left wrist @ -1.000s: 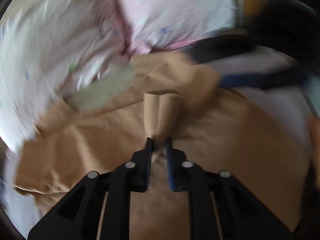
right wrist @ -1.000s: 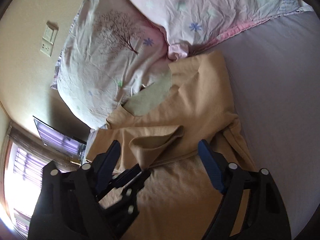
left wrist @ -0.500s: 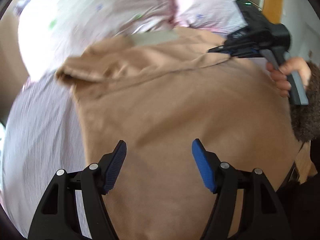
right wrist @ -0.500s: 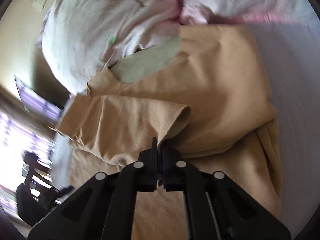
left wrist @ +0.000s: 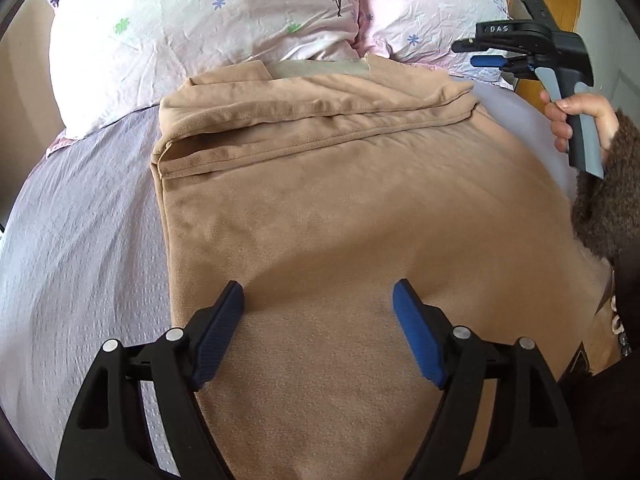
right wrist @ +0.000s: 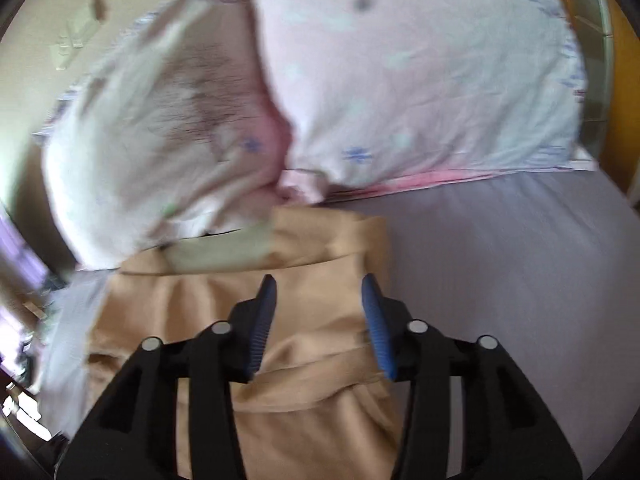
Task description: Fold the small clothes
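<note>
A tan garment (left wrist: 340,208) lies spread on the lilac bed sheet (left wrist: 80,240), with a sleeve folded flat across its top end and a grey-green collar lining (left wrist: 320,67) showing by the pillows. My left gripper (left wrist: 319,296) is open and empty, hovering over the garment's lower middle. My right gripper (right wrist: 319,292) is open and empty above the folded sleeve near the garment's (right wrist: 312,344) top right corner. The right gripper also shows in the left wrist view (left wrist: 484,54), held up at the far right.
Two pink-white floral pillows (left wrist: 224,24) lie along the head of the bed behind the garment. A wooden headboard post (left wrist: 560,4) stands at the far right. A wall with a socket (right wrist: 72,44) is behind the pillows.
The left gripper let go of the pinched tan fabric, opened and drew back. The right gripper closed on the sleeve, carried it across, then opened and lifted away. The sleeve now lies flat.
</note>
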A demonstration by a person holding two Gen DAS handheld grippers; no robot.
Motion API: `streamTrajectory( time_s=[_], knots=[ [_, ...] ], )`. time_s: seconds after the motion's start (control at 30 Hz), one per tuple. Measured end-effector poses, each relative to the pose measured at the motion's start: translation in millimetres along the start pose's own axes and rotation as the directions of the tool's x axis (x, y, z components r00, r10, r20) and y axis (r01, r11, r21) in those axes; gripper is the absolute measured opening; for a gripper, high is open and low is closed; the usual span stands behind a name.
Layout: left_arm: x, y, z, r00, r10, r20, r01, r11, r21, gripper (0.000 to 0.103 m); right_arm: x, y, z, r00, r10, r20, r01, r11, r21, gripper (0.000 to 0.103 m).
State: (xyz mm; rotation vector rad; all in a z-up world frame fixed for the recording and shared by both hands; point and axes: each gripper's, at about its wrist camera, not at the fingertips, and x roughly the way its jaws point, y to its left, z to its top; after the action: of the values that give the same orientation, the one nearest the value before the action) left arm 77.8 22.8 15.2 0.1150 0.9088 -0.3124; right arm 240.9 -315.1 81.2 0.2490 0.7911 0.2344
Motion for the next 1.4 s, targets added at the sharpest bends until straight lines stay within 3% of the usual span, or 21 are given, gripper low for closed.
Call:
streamTrajectory(
  time_s=[0.1, 0.13, 0.2, 0.3, 0.37, 0.4, 0.47, 0.57, 0.63, 0.7, 0.8, 0.93, 1.03, 1.1, 1.17, 1.2, 1.23, 1.27, 1.3, 1.33, 1.4],
  knots=[
    [2.3, -1.7, 1.5, 1.000, 0.007, 0.000, -0.007, 1.000, 0.004, 0.081, 18.7, 7.0, -4.1, 0.993, 0.071, -0.094, -0.072, 0.997, -0.007, 0.047],
    [1.7, -1.5, 0.8, 1.000, 0.006, 0.004, -0.006, 1.000, -0.002, 0.081, 31.5, 3.6, -7.2, 0.987, 0.062, -0.150, -0.060, 0.998, 0.019, 0.053],
    [-2.0, 2.6, -0.3, 1.000, -0.017, 0.009, 0.017, 0.999, -0.029, 0.081, 50.9, -13.8, -15.8, 0.965, 0.040, -0.260, -0.016, 0.995, 0.097, 0.049],
    [-26.7, 21.1, -12.6, 0.994, -0.095, 0.046, 0.099, 0.988, -0.115, 0.080, 23.8, -31.9, -23.2, 0.973, 0.101, -0.210, -0.065, 0.983, 0.171, 0.044],
    [-47.7, 33.4, -25.3, 0.989, -0.118, 0.091, 0.131, 0.981, -0.144, 0.081, -16.4, -36.0, -36.2, 0.982, 0.120, -0.148, -0.098, 0.984, 0.151, 0.067],
    [-62.0, 41.1, -35.0, 0.982, -0.145, 0.121, 0.164, 0.973, -0.161, 0.081, -38.3, -38.0, -46.2, 0.978, 0.169, -0.119, -0.153, 0.979, 0.132, 0.069],
    [-87.2, 52.5, -54.6, 0.961, -0.205, 0.185, 0.239, 0.954, -0.183, 0.095, -78.4, -40.8, -71.5, 0.949, 0.298, -0.101, -0.291, 0.953, 0.081, 0.074],
    [-119.4, 63.5, -91.7, 0.915, -0.307, 0.263, 0.360, 0.915, -0.183, 0.097, -132.4, -49.9, -117.1, 0.898, 0.427, -0.108, -0.428, 0.904, 0.015, 0.085],
    [-127.7, 67.6, -113.6, 0.909, -0.316, 0.273, 0.376, 0.903, -0.206, 0.098, -164.1, -62.2, -158.6, 0.871, 0.472, -0.139, -0.477, 0.879, -0.005, 0.087],
    [-124.6, 71.8, -132.4, 0.914, -0.319, 0.252, 0.381, 0.887, -0.262, 0.098, -179.8, -81.6, -197.7, 0.858, 0.480, -0.183, -0.483, 0.875, 0.030, 0.087],
    [-106.2, 74.9, -153.1, 0.929, -0.317, 0.192, 0.367, 0.857, -0.361, 0.097, -186.0, -108.0, -240.8, 0.860, 0.451, -0.237, -0.436, 0.892, 0.116, 0.086],
    [-85.3, 71.2, -157.1, 0.924, -0.349, 0.154, 0.381, 0.829, -0.409, 0.097, -174.0, -127.6, -266.7, 0.862, 0.439, -0.255, -0.395, 0.895, 0.208, 0.082],
    [-74.5, 66.5, -151.5, 0.917, -0.372, 0.143, 0.397, 0.815, -0.423, 0.086, -157.9, -128.7, -271.2, 0.836, 0.493, -0.242, -0.439, 0.865, 0.244, 0.074],
    [-68.7, 65.5, -149.3, 0.905, -0.401, 0.144, 0.422, 0.794, -0.437, 0.076, -143.3, -122.1, -273.6, 0.810, 0.528, -0.257, -0.472, 0.846, 0.250, 0.060],
    [-58.7, 64.3, -144.9, 0.888, -0.438, 0.141, 0.450, 0.762, -0.466, 0.057, -136.5, -116.8, -275.7, 0.792, 0.545, -0.275, -0.491, 0.836, 0.243, 0.025],
    [-51.8, 65.1, -142.2, 0.883, -0.450, 0.129, 0.452, 0.746, -0.490, 0.050, -135.0, -113.4, -275.6, 0.785, 0.552, -0.281, -0.502, 0.833, 0.233, 0.017],
    [-49.0, 66.7, -141.8, 0.881, -0.456, 0.124, 0.451, 0.734, -0.507, 0.032, -134.1, -110.3, -274.5, 0.782, 0.556, -0.282, -0.512, 0.831, 0.217, 0.008],
    [-45.3, 70.6, -142.1, 0.869, -0.477, 0.132, 0.467, 0.703, -0.536, 0.015, -135.8, -108.5, -273.3, 0.780, 0.562, -0.275, -0.523, 0.827, 0.204, 0.008],
    [-44.7, 73.9, -143.6, 0.859, -0.492, 0.144, 0.481, 0.678, -0.556, 0.009, -141.3, -106.2, -270.9, 0.777, 0.574, -0.258, -0.542, 0.818, 0.190, 0.008],
    [-45.9, 79.9, -145.5, 0.845, -0.510, 0.162, 0.498, 0.639, -0.586, 0.005, -144.7, -104.9, -266.6, 0.775, 0.583, -0.244, -0.554, 0.813, 0.181, 0.007],
    [-53.7, 85.1, -144.2, 0.838, -0.515, 0.181, 0.509, 0.617, -0.600, 0.004, -154.5, -101.0, -255.4, 0.775, 0.596, -0.209, -0.575, 0.803, 0.157, 0.007]
  ],
)
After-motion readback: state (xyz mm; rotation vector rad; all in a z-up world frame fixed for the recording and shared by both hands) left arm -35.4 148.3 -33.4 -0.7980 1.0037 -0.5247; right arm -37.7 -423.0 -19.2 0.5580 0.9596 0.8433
